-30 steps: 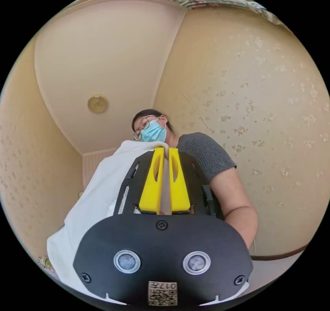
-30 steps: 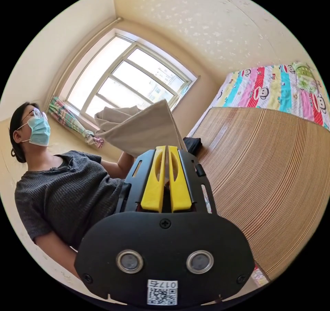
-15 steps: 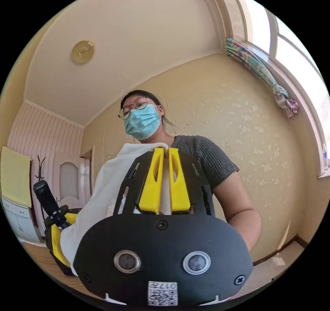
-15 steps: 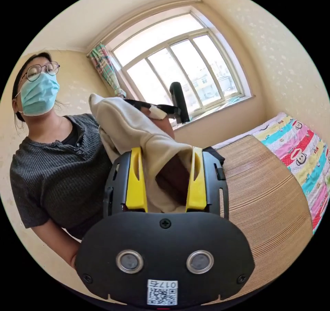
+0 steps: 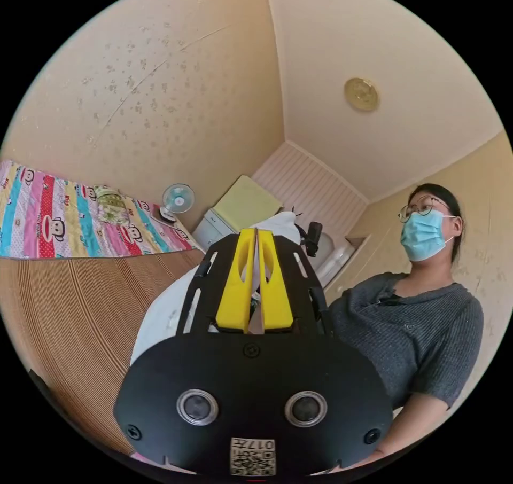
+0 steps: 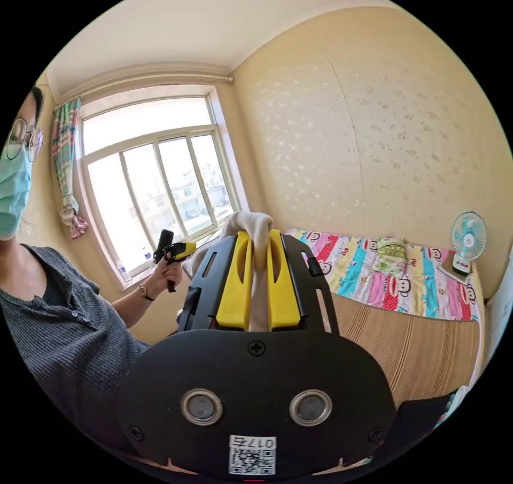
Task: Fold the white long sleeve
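Note:
The white long sleeve [image 5: 157,313] is held up in the air above the bed. In the left gripper view my left gripper [image 5: 255,233] is shut on it, white cloth showing in the narrow gap between the yellow jaws and hanging down on their left side. In the right gripper view my right gripper [image 6: 260,234] is shut on a bunched fold of the garment [image 6: 255,221], which bulges over the jaw tips. The left gripper [image 6: 180,249] appears there too, held in a hand in front of the window. A person in a grey top [image 5: 411,334] stands close by.
A bed with a ribbed bamboo mat [image 6: 422,350] lies below, with a colourful cartoon sheet [image 6: 368,275] along the wall. A small fan [image 6: 467,235] stands in the corner. The window [image 6: 155,185] is behind the left hand. A cabinet [image 5: 235,211] is near the fan.
Half a second ago the right gripper stood open around the cloth; now it is shut on a fold. The left stays shut on the garment. Both cameras have swung round.

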A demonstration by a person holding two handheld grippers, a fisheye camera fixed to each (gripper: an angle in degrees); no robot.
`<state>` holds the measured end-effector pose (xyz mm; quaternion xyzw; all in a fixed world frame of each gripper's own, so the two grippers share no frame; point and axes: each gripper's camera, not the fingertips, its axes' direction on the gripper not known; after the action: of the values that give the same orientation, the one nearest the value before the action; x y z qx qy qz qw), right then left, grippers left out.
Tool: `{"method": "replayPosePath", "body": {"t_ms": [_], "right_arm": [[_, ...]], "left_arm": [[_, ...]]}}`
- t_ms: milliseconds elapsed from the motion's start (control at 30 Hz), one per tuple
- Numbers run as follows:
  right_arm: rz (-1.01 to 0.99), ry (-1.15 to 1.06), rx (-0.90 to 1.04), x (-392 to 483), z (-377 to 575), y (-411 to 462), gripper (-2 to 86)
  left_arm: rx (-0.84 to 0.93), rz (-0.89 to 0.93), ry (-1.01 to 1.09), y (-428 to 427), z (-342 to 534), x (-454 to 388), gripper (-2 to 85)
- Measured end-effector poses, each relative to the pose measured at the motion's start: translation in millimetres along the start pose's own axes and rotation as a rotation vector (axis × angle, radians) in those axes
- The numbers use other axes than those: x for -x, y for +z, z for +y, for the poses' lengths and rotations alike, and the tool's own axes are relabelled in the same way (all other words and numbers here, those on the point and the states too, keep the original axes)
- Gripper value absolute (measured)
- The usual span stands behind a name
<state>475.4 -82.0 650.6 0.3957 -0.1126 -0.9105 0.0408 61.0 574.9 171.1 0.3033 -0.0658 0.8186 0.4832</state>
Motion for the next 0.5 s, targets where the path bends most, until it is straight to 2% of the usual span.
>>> {"method": "replayPosePath", "body": {"t_ms": [100,267,500], "right_arm": [[0.069,-0.043,-0.018,26.1,2.0,6.3,3.4],[0.114,-0.101,0.02,62.4,-1.9,23.6,3.6],[0.141,-0.122,0.003,93.4,-8.0,15.9,3.8]], "left_arm": [[0.008,-0.083,-0.019,28.3,13.4,-3.8,0.8],[0.299,-0.13,-0.015,143.5,28.9,-23.7,15.1],[0.295,-0.243,0.235,230.5,32.8,-85.0,16.9]]}}
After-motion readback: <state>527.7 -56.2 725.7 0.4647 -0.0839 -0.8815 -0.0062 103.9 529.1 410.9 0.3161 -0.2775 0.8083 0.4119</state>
